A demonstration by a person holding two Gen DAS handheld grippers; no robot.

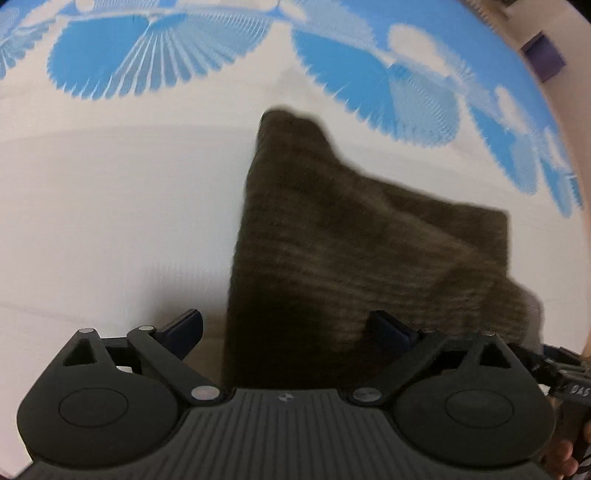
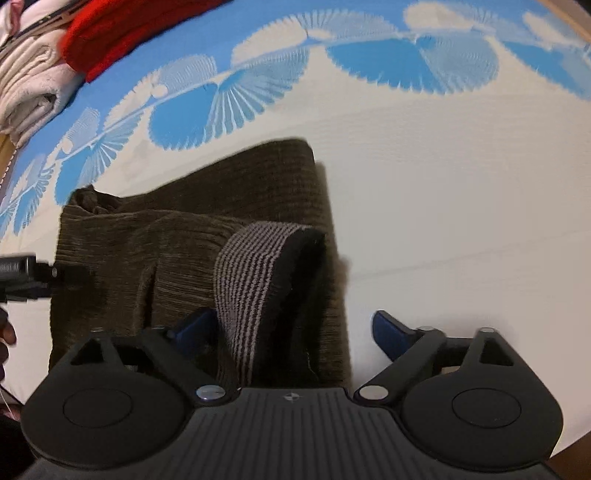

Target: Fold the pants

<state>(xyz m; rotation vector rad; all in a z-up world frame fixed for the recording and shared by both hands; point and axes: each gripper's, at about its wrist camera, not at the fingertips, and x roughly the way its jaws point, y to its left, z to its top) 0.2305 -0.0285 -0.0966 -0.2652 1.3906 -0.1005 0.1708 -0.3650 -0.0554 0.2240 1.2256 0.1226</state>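
A white cloth with a blue fan-shaped print (image 1: 110, 221) covers the surface and fills both views; the print arcs along the top from ten to two o'clock, and the plain white part takes the middle. On that white part lie the brown corduroy pants (image 1: 332, 258), folded into a thick bundle. In the left wrist view the bundle runs from the centre down to six o'clock, narrowing to a blunt corner toward twelve and spreading out toward three. In the right wrist view the same pants (image 2: 184, 240) sit left of centre, with a grey-and-black striped inner band (image 2: 255, 280) turned up and looping toward six o'clock. At ten to eleven o'clock in that view a stack of folded cream cloth (image 2: 26, 85) lies at the edge of the print, with a red garment (image 2: 122, 33) just beside it toward twelve. The left tool (image 1: 286, 326) hangs over the near edge of the bundle with its jaws spread wide, one blue pad over the white cloth and the other over the corduroy, clasping nothing. The right tool (image 2: 291, 328) is likewise released and spread wide, its left pad over the corduroy by the striped band, its right pad over bare white cloth. At nine o'clock in the right wrist view, part of the other tool shows, touching or just beside the bundle's left edge.
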